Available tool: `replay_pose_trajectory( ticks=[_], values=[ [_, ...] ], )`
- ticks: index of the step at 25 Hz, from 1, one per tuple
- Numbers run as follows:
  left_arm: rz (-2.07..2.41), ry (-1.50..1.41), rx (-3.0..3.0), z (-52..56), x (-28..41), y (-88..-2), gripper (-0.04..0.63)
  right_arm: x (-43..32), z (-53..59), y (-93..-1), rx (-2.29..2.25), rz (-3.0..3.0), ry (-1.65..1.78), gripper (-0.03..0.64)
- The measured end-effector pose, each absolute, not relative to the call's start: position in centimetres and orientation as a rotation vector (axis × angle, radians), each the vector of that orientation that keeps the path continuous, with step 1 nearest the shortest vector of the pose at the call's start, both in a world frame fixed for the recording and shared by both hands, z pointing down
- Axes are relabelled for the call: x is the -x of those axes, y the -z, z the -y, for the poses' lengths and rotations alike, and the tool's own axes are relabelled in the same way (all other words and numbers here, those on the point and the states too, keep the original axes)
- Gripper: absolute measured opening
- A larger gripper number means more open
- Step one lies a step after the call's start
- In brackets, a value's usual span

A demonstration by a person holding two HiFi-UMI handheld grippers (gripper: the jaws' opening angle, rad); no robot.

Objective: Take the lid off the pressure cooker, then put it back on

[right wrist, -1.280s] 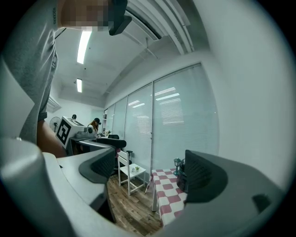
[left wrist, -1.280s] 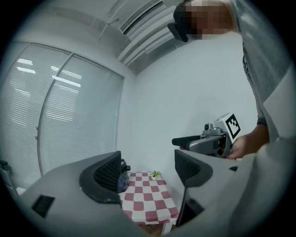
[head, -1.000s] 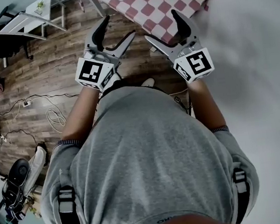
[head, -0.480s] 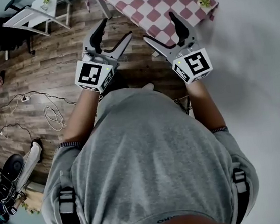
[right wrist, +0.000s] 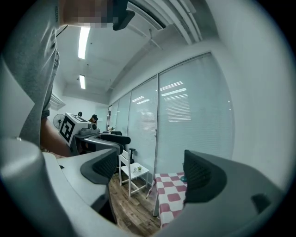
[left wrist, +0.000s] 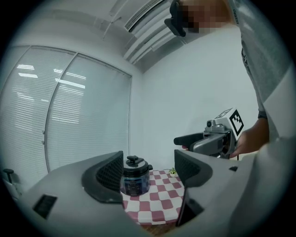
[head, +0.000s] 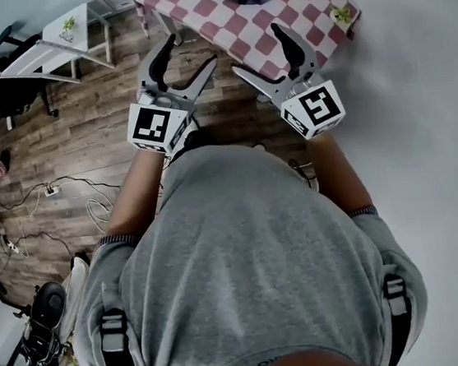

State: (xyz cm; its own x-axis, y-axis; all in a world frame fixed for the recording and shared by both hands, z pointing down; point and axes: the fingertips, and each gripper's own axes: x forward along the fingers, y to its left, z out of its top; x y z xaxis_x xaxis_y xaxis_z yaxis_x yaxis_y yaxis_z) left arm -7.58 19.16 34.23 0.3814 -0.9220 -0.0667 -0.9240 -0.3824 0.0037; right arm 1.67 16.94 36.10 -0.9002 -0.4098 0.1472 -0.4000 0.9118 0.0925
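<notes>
The room is bright and evenly lit, by ceiling light strips (right wrist: pixel 83 42) and by pale daylight through the window blinds (left wrist: pixel 69 125). Both gripper views curve strongly inside a dark round border; the head view bends at its edges.

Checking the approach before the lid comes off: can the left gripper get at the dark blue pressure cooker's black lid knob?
Probably, once closer: the left gripper is open, the black lid knob sits exposed atop the dark blue pressure cooker, nothing between them.
</notes>
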Motion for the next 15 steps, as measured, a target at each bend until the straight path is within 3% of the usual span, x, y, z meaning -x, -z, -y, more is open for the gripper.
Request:
replay_pose_trajectory(
  ticks=[15],
  values=[
    [-1.475, -0.101, 2.756, -11.8, 18.6, -34.1, 0.365, 10.0, -10.8, -36.2, -0.872, 2.827, 0.053, 0.453]
  ],
)
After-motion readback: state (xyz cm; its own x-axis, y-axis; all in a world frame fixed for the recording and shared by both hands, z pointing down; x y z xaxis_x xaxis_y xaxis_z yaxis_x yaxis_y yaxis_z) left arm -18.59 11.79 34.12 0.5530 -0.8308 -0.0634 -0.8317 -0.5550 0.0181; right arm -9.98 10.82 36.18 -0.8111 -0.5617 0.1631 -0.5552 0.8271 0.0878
